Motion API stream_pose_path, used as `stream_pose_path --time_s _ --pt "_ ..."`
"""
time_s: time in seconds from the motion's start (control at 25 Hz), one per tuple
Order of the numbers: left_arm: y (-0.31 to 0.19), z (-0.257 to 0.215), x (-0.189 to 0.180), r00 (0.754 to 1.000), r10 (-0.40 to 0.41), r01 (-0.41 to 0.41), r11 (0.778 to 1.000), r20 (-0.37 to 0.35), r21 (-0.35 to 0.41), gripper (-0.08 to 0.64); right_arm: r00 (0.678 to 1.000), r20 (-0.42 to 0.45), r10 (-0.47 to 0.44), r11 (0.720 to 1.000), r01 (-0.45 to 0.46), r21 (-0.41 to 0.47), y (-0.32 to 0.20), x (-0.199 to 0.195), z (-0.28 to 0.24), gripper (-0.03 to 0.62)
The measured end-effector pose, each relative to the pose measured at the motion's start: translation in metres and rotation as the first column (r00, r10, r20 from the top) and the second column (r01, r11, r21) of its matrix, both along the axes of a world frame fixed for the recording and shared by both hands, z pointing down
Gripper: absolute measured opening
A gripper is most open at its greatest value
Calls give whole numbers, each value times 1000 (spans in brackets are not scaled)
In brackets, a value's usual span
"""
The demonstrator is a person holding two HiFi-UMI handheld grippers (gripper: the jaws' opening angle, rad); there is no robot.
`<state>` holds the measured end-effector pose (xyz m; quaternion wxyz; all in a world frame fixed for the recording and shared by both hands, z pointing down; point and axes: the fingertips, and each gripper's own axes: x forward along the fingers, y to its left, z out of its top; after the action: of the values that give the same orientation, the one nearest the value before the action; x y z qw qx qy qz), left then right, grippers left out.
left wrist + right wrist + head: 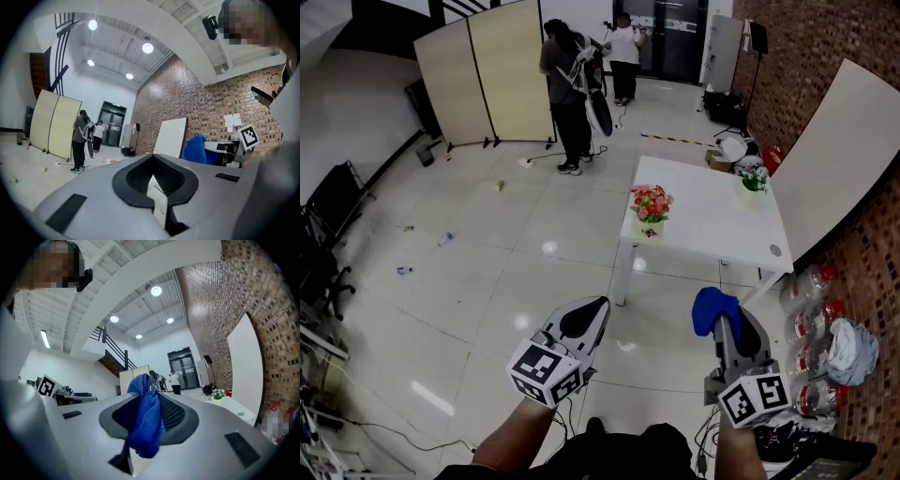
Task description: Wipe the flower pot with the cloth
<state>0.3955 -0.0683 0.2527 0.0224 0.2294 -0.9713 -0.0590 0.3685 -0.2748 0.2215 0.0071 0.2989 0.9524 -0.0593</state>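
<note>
A white table [712, 225] stands ahead of me with two flower pots on it. One pot [651, 216] holds red and pink flowers at the table's near left corner. The other pot [754, 185] holds green and white flowers at the far right, and appears small in the right gripper view [216, 393]. Well short of the table, my right gripper [719, 319] is shut on a blue cloth [713, 309], which hangs bunched over the jaws [146, 420]. My left gripper [584, 319] is shut with nothing in it [153, 172]. The cloth [196, 149] also shows in the left gripper view.
Two people [567, 89] stand at the back near a beige folding screen [483, 75]. A large white board [848, 155] leans on the brick wall. Plastic bottles [814, 323] and a bag lie along the wall at right. Small litter dots the tiled floor [469, 272].
</note>
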Motion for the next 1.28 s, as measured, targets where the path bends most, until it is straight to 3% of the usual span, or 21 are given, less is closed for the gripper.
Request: stream_pose_path --time_s 0.28,0.76,1.0,1.28 --pt "9 2 -38 1000 -31 31 1000 2 -4 -3 1000 2 -29 1000 29 3 9 -34 3 98" --pt "-20 4 -123 996 -92 92 995 -6 -31 -3 993 9 -120 993 120 -13 -9 -137 10 98" --pt "7 10 -166 996 -90 90 996 -27 -31 -3 988 -24 -149 989 149 -8 31 -178 19 98" --pt "50 11 -211 999 -32 31 999 -19 -33 -3 995 -20 -93 996 93 3 79 -217 16 98"
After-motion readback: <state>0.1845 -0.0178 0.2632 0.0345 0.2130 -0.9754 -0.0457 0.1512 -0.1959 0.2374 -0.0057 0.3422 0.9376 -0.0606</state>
